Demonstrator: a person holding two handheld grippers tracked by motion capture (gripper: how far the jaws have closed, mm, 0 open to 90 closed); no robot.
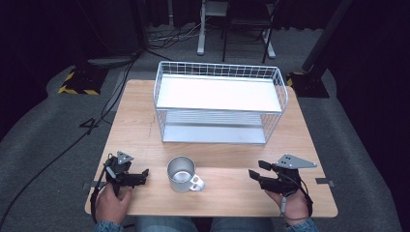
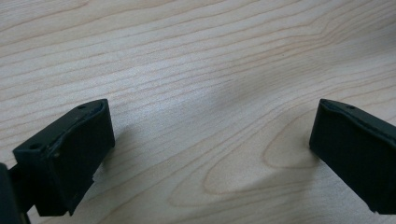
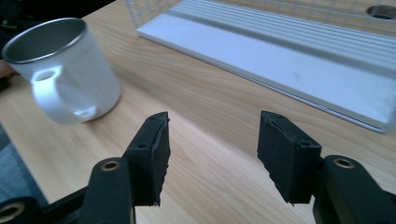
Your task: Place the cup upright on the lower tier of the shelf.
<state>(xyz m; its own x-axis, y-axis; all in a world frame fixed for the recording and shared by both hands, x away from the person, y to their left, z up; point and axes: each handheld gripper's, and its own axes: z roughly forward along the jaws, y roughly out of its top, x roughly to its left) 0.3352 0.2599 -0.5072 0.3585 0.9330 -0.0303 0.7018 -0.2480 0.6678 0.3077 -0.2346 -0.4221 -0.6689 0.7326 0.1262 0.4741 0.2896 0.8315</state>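
High view shows your wooden table (image 1: 140,121) with the white wire rack (image 1: 220,101) at its far side, both shelves bare. Your metal mug (image 1: 182,174) stands upright at the near edge, untouched, so everything seems left to do. Your left gripper (image 1: 140,175) and right gripper (image 1: 256,171) flank it, jaws spread, holding nothing; nothing blocks either.

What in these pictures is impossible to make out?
- Lower shelf of the wire rack, high view: its back part is hidden under the upper shelf.
- Mug, right gripper view: its inside bottom is hidden by its own wall.
- Far floor, high view: too dark to read.
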